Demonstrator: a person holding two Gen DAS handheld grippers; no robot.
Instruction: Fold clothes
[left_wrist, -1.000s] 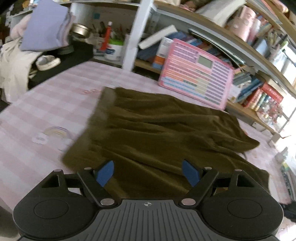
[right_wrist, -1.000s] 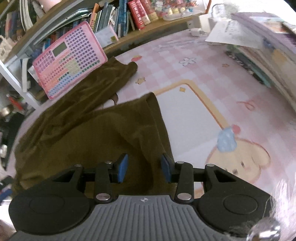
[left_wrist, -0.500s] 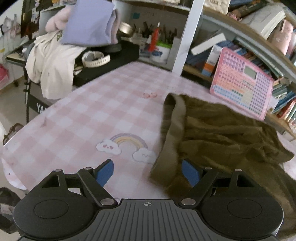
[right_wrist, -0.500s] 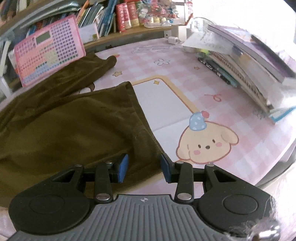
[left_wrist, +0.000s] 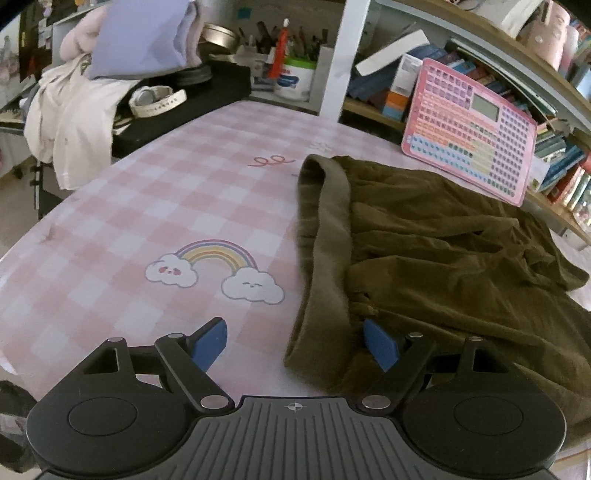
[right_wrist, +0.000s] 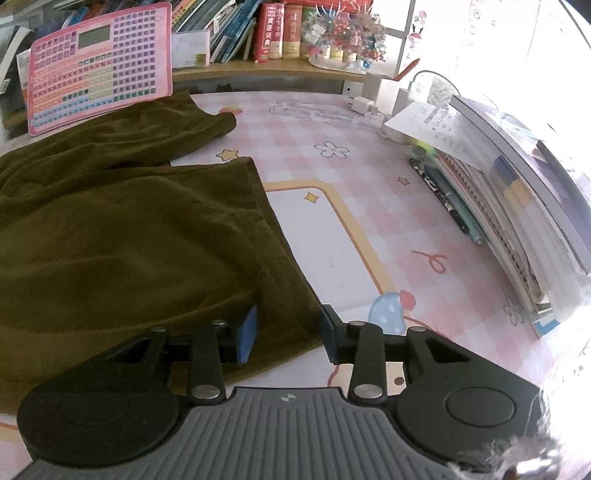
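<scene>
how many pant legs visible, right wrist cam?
2. One pant leg lies flat, its hem corner between the right gripper pads; the other leg lies farther back below the pink keyboard toy.

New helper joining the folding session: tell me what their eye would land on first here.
The olive-green garment sprawled wrinkled over the pink checked tablecloth, its waistband end by the left gripper and a leg hem under the right gripper. Next, the pink button board leaning against the bookshelf behind it, and the rainbow-and-clouds print beside the waistband.
</scene>
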